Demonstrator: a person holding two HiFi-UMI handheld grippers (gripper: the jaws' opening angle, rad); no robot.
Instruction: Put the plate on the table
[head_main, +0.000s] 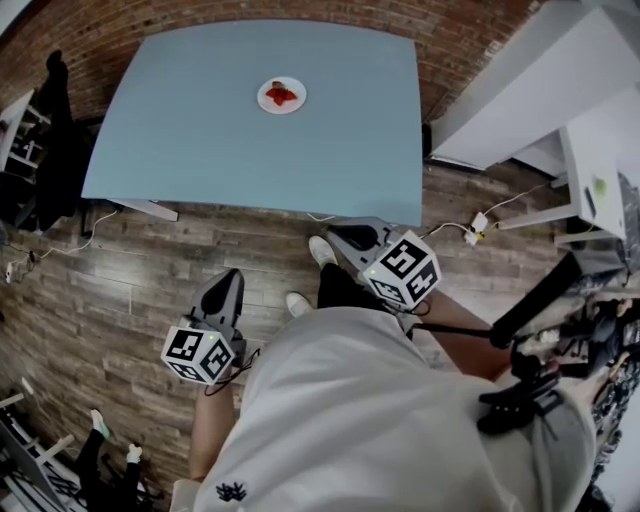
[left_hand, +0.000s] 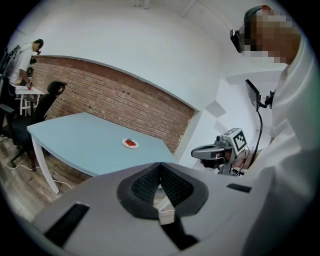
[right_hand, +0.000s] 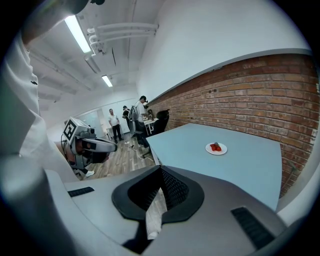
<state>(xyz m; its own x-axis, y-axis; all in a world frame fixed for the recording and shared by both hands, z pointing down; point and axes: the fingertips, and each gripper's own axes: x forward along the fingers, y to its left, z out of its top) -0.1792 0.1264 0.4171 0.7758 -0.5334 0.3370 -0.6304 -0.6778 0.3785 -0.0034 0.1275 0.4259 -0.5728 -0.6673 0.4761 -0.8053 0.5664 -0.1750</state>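
Touching fingers (left_hand: 145, 184) show only in gripper views.

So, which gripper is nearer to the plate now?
Right. The right gripper is just off the table's near edge, to the right of the plate; the left gripper hangs further back over the floor.

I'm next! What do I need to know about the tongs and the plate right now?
The left tongs are shut and empty. The right tongs are shut and empty too. Both are held near the body over the wood floor, short of the blue table.
The plate, with something red on it, sits flat on the blue table, toward its far edge.
Done: the plate is on the table.
Left: nothing that shows, so keep the tongs away from it.
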